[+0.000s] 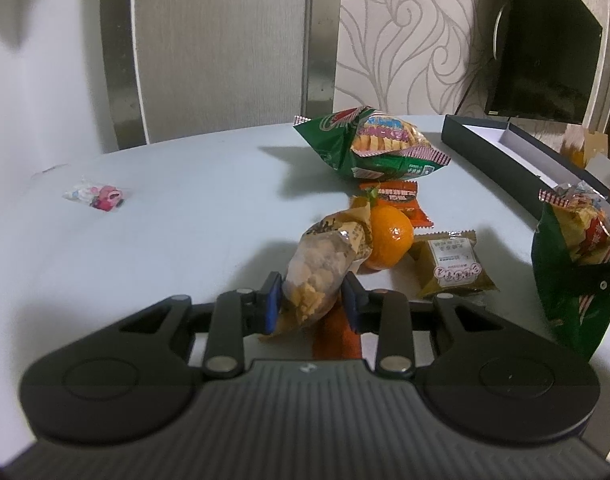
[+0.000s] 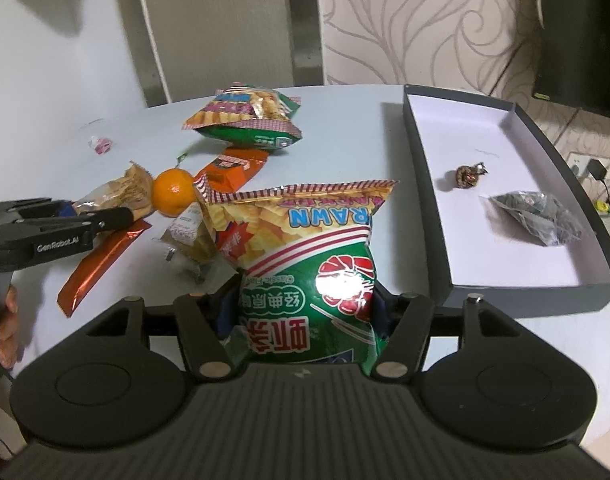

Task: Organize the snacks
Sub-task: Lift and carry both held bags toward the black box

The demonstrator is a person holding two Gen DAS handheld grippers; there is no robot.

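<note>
My left gripper (image 1: 313, 300) is shut on a clear brown snack bag (image 1: 325, 268) and holds it above the white table (image 1: 165, 240); it also shows in the right wrist view (image 2: 65, 216). My right gripper (image 2: 301, 312) is shut on a green prawn cracker bag (image 2: 305, 260), which also shows at the right edge of the left wrist view (image 1: 573, 264). A dark box (image 2: 525, 284) with a white floor lies to the right and holds a wrapped candy (image 2: 469, 174) and a grey packet (image 2: 541, 218).
On the table lie a second prawn cracker bag (image 1: 377, 144), a tangerine (image 1: 389, 236), an orange wrapper (image 1: 405, 200), a brown packet (image 1: 453, 260), a long orange packet (image 2: 101, 268) and a small pink candy (image 1: 101, 196). A wall and chair back stand behind.
</note>
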